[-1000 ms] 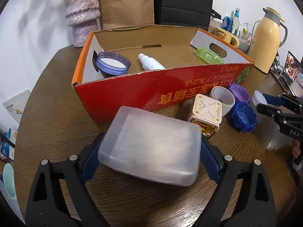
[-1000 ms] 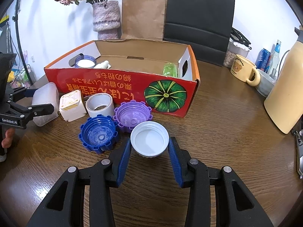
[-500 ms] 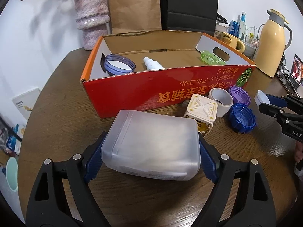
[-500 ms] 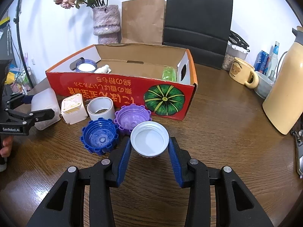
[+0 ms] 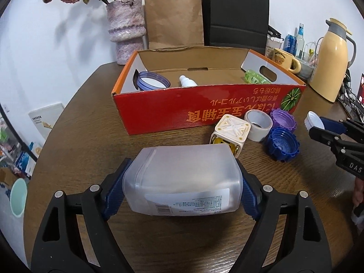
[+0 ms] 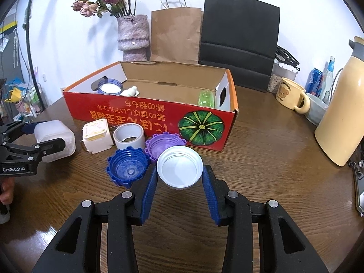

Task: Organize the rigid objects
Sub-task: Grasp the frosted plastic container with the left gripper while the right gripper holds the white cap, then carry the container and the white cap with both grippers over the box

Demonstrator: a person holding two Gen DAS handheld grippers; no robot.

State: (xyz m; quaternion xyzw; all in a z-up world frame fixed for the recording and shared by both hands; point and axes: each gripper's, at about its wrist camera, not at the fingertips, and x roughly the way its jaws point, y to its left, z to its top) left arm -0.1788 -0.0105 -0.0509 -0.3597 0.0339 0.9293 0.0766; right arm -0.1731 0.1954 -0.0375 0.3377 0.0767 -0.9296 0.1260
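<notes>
A frosted plastic container (image 5: 184, 177) sits between the blue pads of my left gripper (image 5: 182, 166), whose jaws are closing and pressing on its sides; it hangs tilted just above the table, its label showing. My right gripper (image 6: 179, 170) is shut on a white lid (image 6: 179, 166). In front of the red cardboard box (image 5: 204, 113) lie a cream cube (image 5: 229, 132), a tape roll (image 5: 259, 122), a purple cap (image 5: 283, 118) and a blue cap (image 5: 281, 143). The box holds a purple-rimmed jar (image 5: 151, 83), a white bottle (image 5: 187, 82) and a green bottle (image 5: 256, 77).
A vase (image 5: 126, 29) and paper bags (image 5: 175, 16) stand behind the box. A yellow thermos (image 6: 341, 118), a mug (image 6: 290, 95) and a bowl (image 6: 316, 111) are at the right. Bare wooden table (image 6: 273, 170) lies to the right of the caps.
The left gripper has lifted the frosted container a little and tipped it, so its label now shows, and has drawn back from the box. The right gripper holds the white lid in nearly the same spot.
</notes>
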